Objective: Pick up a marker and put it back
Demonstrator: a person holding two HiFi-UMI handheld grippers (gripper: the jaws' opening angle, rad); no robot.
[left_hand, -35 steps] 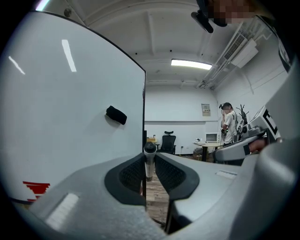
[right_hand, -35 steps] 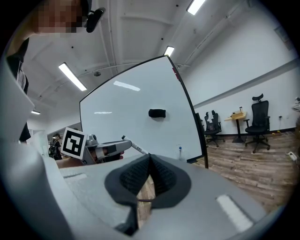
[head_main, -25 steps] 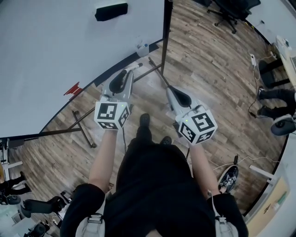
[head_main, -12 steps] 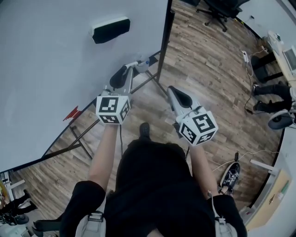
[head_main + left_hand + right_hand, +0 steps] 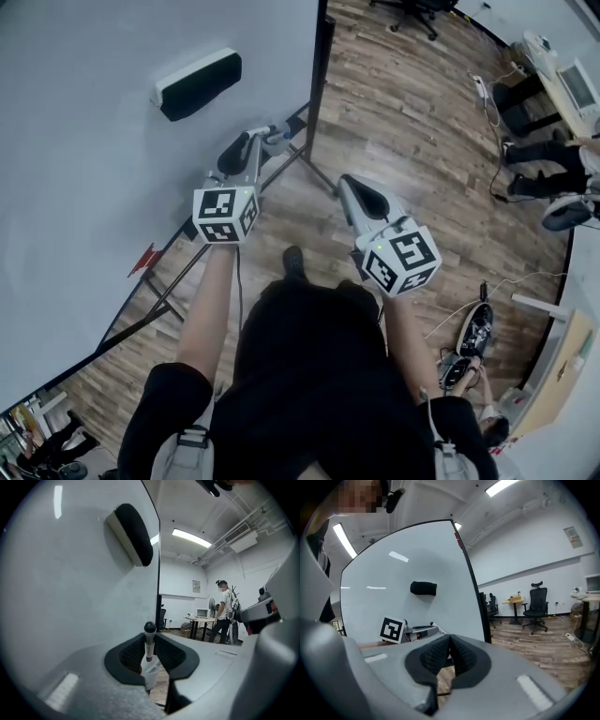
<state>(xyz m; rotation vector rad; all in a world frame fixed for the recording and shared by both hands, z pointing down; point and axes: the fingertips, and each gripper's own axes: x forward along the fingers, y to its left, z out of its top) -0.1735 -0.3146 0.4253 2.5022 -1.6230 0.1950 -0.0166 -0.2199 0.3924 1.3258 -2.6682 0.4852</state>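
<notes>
An upright white marker with a black cap [image 5: 149, 629] stands between the pads of my left gripper [image 5: 150, 643], which is shut on it. Its lower end hangs just over a white cup [image 5: 151, 677] on the whiteboard's ledge. In the head view the left gripper [image 5: 257, 137] reaches to that cup [image 5: 277, 141] at the board's lower corner. My right gripper [image 5: 343, 180] hovers over the floor to the right of it, apart from the board. Its pads [image 5: 443, 651] meet, with nothing between them.
The whiteboard [image 5: 94, 169] on its metal stand [image 5: 173, 281] fills the left, with a black eraser [image 5: 197, 84] stuck to it. Office chairs [image 5: 538, 603], a desk [image 5: 202, 620] and a standing person [image 5: 225, 611] are farther off. Cables and gear [image 5: 469, 342] lie on the wood floor at right.
My left gripper has carried the marker forward and slightly down, from short of the board's ledge to over the cup. The right gripper has come forward alongside, still shut.
</notes>
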